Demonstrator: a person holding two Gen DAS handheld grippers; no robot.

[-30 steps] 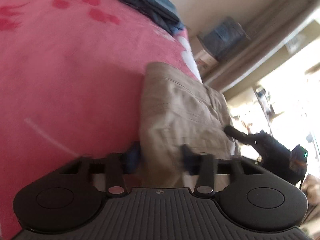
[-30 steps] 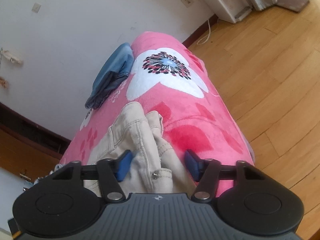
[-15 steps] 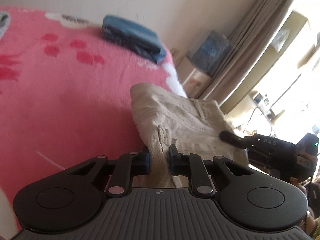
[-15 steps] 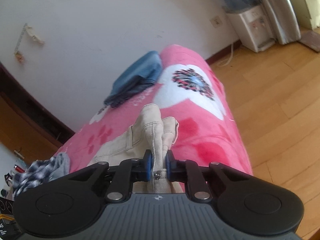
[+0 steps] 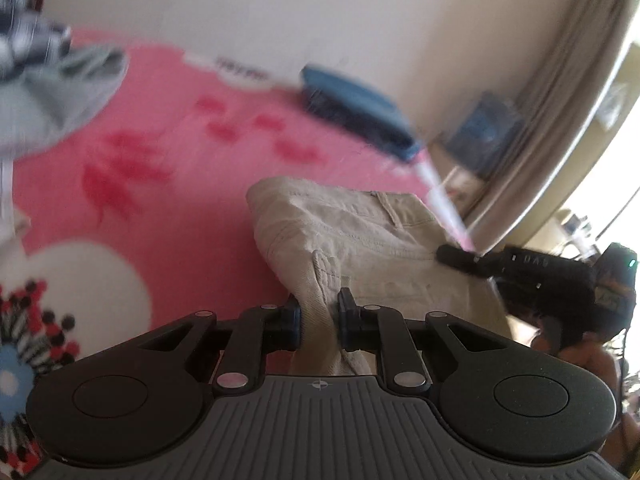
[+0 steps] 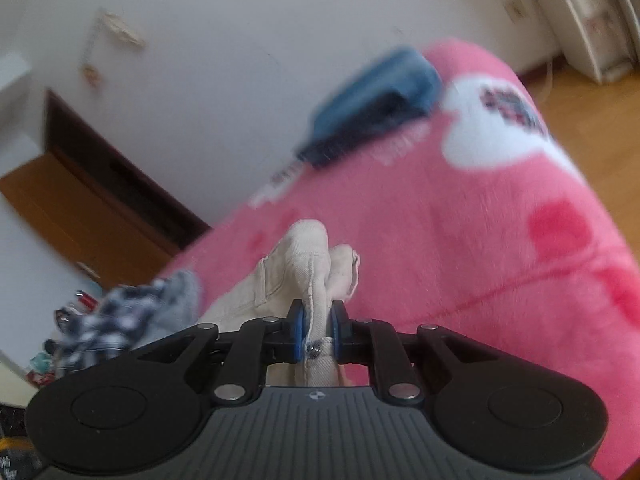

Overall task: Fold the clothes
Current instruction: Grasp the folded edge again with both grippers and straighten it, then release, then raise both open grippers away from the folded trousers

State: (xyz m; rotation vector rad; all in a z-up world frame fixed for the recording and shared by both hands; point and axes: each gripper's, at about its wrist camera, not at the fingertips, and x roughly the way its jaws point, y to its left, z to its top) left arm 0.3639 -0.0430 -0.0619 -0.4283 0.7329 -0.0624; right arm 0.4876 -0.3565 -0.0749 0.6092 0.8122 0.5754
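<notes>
Beige trousers (image 5: pixel 352 232) lie folded on a pink flowered blanket (image 5: pixel 168 216). My left gripper (image 5: pixel 319 320) is shut on one edge of the trousers, the cloth bunched between its fingers. In the right wrist view my right gripper (image 6: pixel 316 330) is shut on the waistband of the beige trousers (image 6: pixel 296 264), with a metal button showing between the pads. The right gripper (image 5: pixel 520 272) also appears in the left wrist view, at the far right side of the trousers.
A folded blue garment (image 5: pixel 356 116) (image 6: pixel 372 104) lies near the wall at the blanket's far end. A heap of grey and checked clothes (image 5: pixel 52 80) (image 6: pixel 120 316) sits to the left. Wooden floor (image 6: pixel 600 92) and a white appliance (image 6: pixel 592 36) lie beyond the bed.
Both grippers went from open around the trousers to shut on the fabric. Both views have since lifted and swung, showing more wall and the heap of clothes.
</notes>
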